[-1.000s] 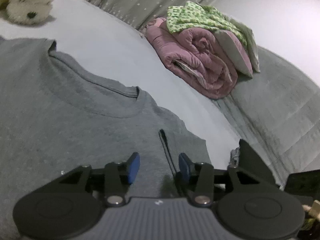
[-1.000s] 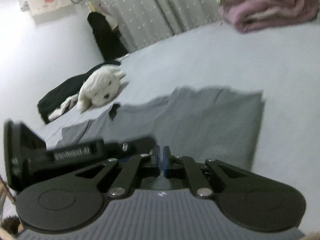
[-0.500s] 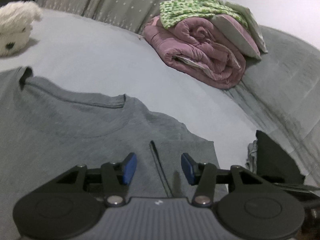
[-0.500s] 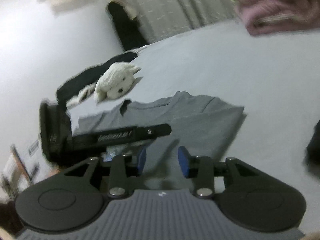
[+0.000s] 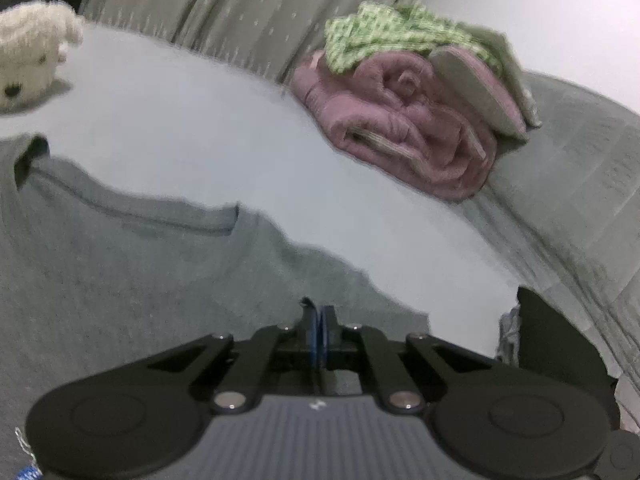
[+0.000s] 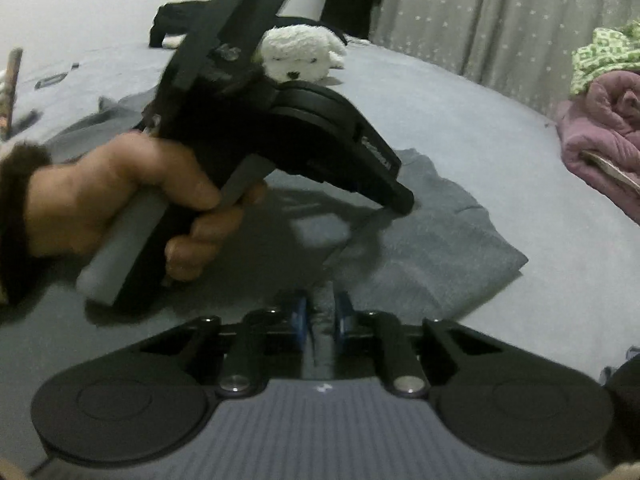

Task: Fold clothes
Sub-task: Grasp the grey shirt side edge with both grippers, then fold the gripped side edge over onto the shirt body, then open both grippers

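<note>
A grey T-shirt (image 5: 120, 280) lies flat on the pale bed, its neckline towards the far left in the left wrist view. My left gripper (image 5: 319, 318) is shut, its blue pads pinched together on the folded sleeve edge. In the right wrist view that left gripper (image 6: 404, 202), held by a hand (image 6: 120, 196), has its tip down on the T-shirt (image 6: 420, 248). My right gripper (image 6: 322, 316) is closing its jaws. A strip of grey shirt fabric fills the narrow gap between its blue pads.
A white plush dog (image 5: 28, 60) (image 6: 300, 56) sits on the far side of the bed. A rolled pink quilt (image 5: 400, 128) (image 6: 600, 128) topped by a green cloth (image 5: 400, 36) lies at the back right. A dotted curtain (image 5: 220, 8) hangs behind, and dark clothing (image 6: 172, 24) lies far left.
The left jaws went from open astride the sleeve fold to shut on it. The right gripper opened, rolled and swung towards the left hand, then narrowed onto shirt fabric.
</note>
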Motion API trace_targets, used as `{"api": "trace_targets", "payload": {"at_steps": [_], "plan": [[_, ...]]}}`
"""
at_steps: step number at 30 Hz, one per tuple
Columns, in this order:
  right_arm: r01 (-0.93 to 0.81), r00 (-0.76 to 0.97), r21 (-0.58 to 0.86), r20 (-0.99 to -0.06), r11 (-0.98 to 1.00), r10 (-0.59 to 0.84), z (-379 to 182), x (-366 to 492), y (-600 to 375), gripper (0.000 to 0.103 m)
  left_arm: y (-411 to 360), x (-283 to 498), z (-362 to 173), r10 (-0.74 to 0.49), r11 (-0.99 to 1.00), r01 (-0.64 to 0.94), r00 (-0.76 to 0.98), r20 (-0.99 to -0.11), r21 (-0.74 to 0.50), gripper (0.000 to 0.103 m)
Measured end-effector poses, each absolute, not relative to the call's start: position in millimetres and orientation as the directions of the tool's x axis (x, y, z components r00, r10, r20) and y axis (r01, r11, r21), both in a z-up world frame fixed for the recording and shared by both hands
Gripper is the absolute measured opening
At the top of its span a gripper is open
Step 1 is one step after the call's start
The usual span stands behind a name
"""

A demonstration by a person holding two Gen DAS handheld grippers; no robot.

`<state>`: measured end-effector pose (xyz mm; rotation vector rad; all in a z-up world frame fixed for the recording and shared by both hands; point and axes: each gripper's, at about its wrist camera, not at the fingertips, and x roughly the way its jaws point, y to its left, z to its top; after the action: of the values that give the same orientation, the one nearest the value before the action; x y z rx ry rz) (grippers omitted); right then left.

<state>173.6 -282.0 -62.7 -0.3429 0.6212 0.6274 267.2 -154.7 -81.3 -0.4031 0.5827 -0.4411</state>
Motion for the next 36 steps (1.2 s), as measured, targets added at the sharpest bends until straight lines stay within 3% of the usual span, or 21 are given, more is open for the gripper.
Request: {"api": "trace_targets", "payload": {"at_steps": [5,8,17,24,36], "plan": [[-0.627,0.661,-0.080,-0.580,0.775,0.476,-50.4,170.4,-289.6,0.008,-153.8,251.1,-67.3,-0.475,0.846,0.309,0.806,-0.354,-0.434,0.002],[-0.629,0.663,-0.079,-0.573,0.774,0.481,-50.5,171.7,-287.6,0.008,-153.6,243.8,-64.6,-0.432,0.871,0.284,0.832,-0.349,-0.401,0.002],[-0.655,0.650,-0.069,-0.561,0.753,0.514,-50.3,178.3,-285.0,0.008,-146.7,251.7,-74.2,-0.352,0.904,0.178,0.826,-0.440,-0.389,0.002],[-0.639,0.656,-0.041,-0.551,0.768,0.516,-50.3,180.8,-277.0,0.008,-146.8,258.4,-72.1,-0.352,0.907,0.198,0.841,-0.411,-0.372,0.002],[-0.594,0.666,0.076,-0.512,0.801,0.542,-43.3,184.0,-257.2,0.007,-135.7,272.7,-60.7,-0.358,0.919,0.221,0.818,-0.450,-0.328,0.002]]}}
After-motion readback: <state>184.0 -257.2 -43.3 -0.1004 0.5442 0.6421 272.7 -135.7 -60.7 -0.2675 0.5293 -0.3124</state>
